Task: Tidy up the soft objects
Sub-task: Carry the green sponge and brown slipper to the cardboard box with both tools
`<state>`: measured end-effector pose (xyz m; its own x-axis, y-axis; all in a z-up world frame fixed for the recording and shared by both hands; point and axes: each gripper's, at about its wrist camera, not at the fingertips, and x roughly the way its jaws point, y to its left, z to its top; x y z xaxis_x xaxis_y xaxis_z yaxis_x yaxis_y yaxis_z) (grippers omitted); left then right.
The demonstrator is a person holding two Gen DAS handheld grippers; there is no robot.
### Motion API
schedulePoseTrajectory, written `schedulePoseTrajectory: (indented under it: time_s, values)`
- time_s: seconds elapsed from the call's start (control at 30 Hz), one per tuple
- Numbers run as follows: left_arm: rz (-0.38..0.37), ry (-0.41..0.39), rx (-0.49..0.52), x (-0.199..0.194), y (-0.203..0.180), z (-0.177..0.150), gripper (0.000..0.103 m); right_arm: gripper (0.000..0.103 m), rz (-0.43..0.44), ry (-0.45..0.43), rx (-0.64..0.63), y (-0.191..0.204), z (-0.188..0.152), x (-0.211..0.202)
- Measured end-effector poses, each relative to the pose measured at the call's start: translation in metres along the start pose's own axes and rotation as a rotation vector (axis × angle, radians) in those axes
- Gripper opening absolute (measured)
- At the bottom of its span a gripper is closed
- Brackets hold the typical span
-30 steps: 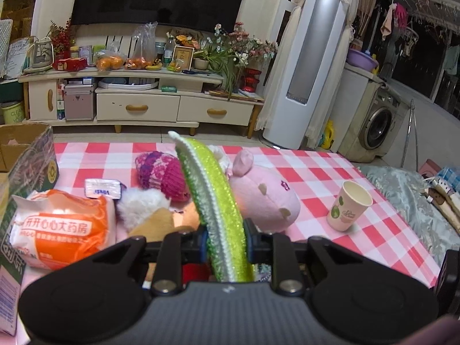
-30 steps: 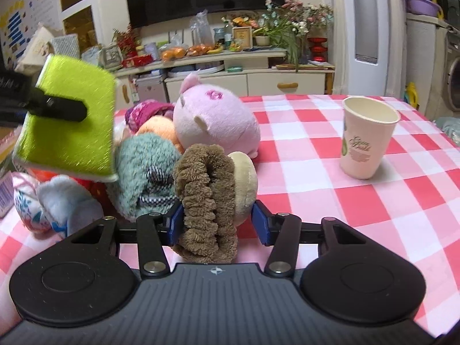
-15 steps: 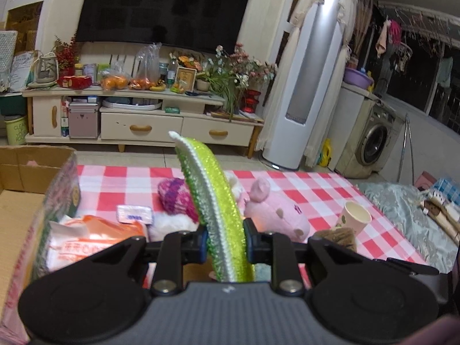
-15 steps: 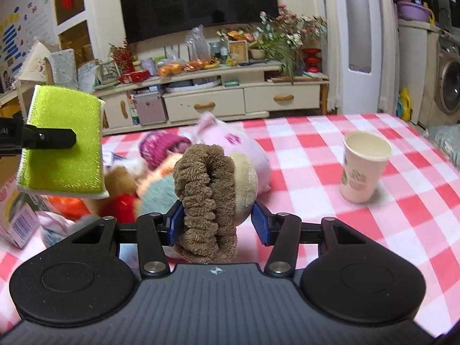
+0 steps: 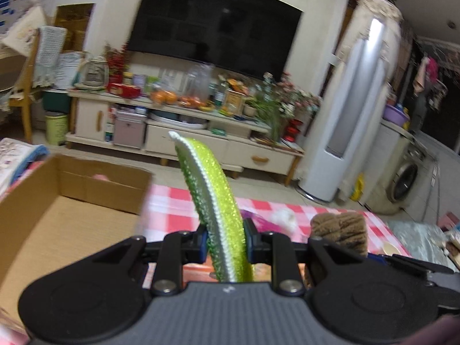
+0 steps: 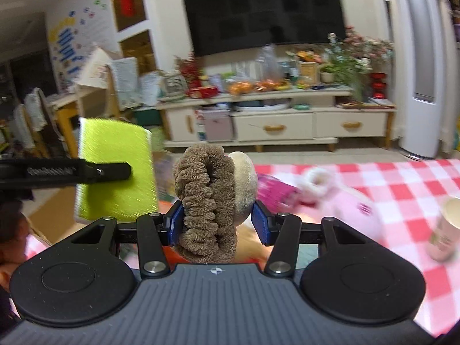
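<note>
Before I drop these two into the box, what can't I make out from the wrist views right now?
- Cardboard box, left wrist view: near part cut off by the frame edge and the left gripper; a pink thing inside too blurred to name.
- Remaining toys, right wrist view: motion-blurred, partly behind the brown plush.
- Green sponge: blurred.

My left wrist view looks along its fingers, tilted slightly down, box (image 5: 72, 201) close at left. My right wrist view faces likewise from beside it. Both share the TV stand (image 5: 184, 132) and checked table (image 6: 388, 184).
</note>
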<state>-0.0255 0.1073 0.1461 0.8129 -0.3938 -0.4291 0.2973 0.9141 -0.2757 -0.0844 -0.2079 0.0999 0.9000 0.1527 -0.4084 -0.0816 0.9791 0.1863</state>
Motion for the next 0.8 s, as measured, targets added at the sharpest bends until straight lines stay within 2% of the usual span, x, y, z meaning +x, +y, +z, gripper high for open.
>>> schedulePoseTrajectory:
  time_s: [0.17,0.47,0.7,0.77,0.8]
  values:
    - [0.106,-0.027,-0.041,-0.004,0.035,0.010,0.022,0.063,0.108,-0.016,-0.021,0.034,0.023,0.016]
    - [0.312,-0.001,-0.070,0.000,0.097,0.013,0.022,0.063,0.277,0.010,-0.070,0.093,0.040,0.059]
    - [0.378,0.033,-0.111,0.000,0.129,0.009,0.022,0.064,0.357,0.091,-0.051,0.133,0.033,0.095]
    - [0.386,0.038,-0.130,-0.001,0.134,0.009,0.023,0.066,0.382,0.111,-0.042,0.136,0.026,0.094]
    - [0.393,0.043,-0.135,-0.002,0.135,0.009,0.024,0.071,0.387,0.118,-0.042,0.140,0.024,0.092]
